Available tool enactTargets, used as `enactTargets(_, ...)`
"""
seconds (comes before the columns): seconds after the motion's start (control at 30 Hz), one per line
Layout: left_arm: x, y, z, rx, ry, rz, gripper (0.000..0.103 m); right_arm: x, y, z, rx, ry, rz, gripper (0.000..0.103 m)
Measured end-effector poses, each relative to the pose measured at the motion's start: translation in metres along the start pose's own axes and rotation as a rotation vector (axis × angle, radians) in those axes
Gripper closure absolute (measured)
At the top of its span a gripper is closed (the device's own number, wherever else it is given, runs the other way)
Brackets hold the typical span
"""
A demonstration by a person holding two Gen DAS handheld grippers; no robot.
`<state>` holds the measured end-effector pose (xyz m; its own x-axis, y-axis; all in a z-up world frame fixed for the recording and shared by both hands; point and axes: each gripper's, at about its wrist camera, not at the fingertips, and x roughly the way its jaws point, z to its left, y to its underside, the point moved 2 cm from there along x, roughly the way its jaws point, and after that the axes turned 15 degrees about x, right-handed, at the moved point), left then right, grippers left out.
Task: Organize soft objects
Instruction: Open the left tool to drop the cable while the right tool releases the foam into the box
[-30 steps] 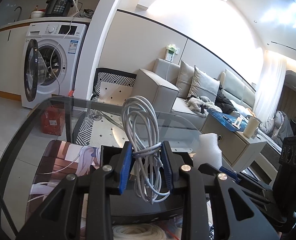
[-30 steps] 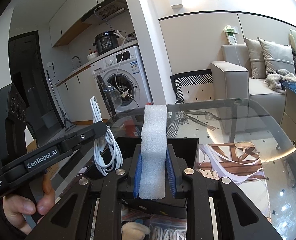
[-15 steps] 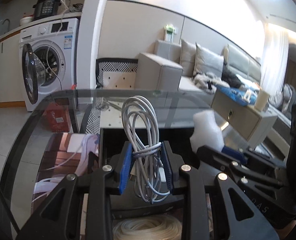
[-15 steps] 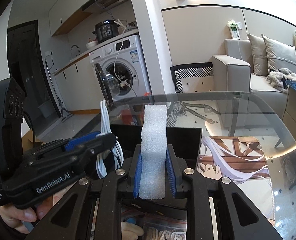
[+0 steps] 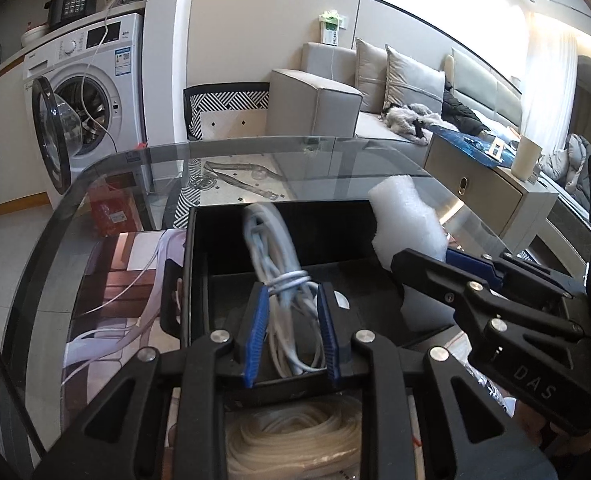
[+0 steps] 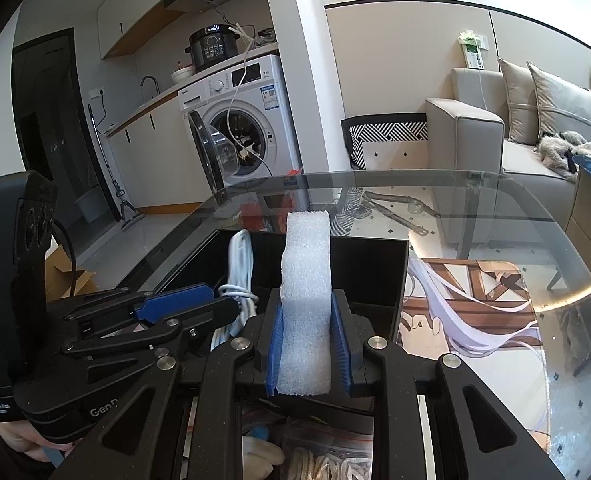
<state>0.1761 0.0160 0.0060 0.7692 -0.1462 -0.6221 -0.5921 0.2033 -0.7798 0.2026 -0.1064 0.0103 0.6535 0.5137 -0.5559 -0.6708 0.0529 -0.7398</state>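
Observation:
My left gripper [image 5: 292,330] is shut on a coiled white cable [image 5: 279,264], whose loop leans to the left over the open black box [image 5: 271,220]. My right gripper [image 6: 307,350] is shut on an upright white foam block [image 6: 306,296], held over the same black box [image 6: 371,256]. In the left wrist view the foam block [image 5: 405,220] and the right gripper [image 5: 467,280] show at the right. In the right wrist view the left gripper [image 6: 215,308] with the cable [image 6: 241,264] shows at the left.
The box stands on a round glass table [image 5: 95,208] over a printed mat [image 6: 467,312]. A coil of pale tubing [image 5: 295,440] and bagged items [image 6: 327,456] lie near the front. Behind are a washing machine [image 5: 83,92] and a grey sofa [image 5: 335,92].
Both grippers have sunk toward the black box with their loads. The left gripper has rolled, so the cable loop now leans left and dips inside the box rim.

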Motion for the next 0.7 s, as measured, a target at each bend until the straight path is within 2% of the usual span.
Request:
enactTargets(0.27, -0.005, 0.002, -0.003, -0.002, 0.016, 0.016, 0.08, 0.003, -0.003, 0.0, 0.0, 0.002, 0.012, 0.081)
enactTargets(0.47, -0.005, -0.001, -0.003, -0.004, 0.01, 0.041, 0.078, 0.0, -0.008, -0.004, 0.01, 0.028, -0.012, 0.078)
enactTargets(0.53, -0.007, -0.001, -0.003, -0.003, 0.012, 0.034, 0.073, -0.007, -0.009, -0.003, 0.0, 0.026, -0.028, 0.072)
enactTargets(0.57, -0.01, -0.002, -0.003, -0.001, 0.01, 0.026, 0.066, -0.011, -0.009, -0.003, -0.008, 0.027, -0.036, 0.065)
enactTargets(0.63, -0.016, -0.003, -0.002, -0.007, 0.016, 0.005, 0.06, -0.02, -0.01, -0.003, -0.017, 0.038, -0.06, 0.063)
enactTargets(0.7, -0.022, -0.003, -0.002, -0.009, 0.02, -0.012, 0.05, -0.03, -0.01, -0.005, -0.02, 0.041, -0.068, 0.05)
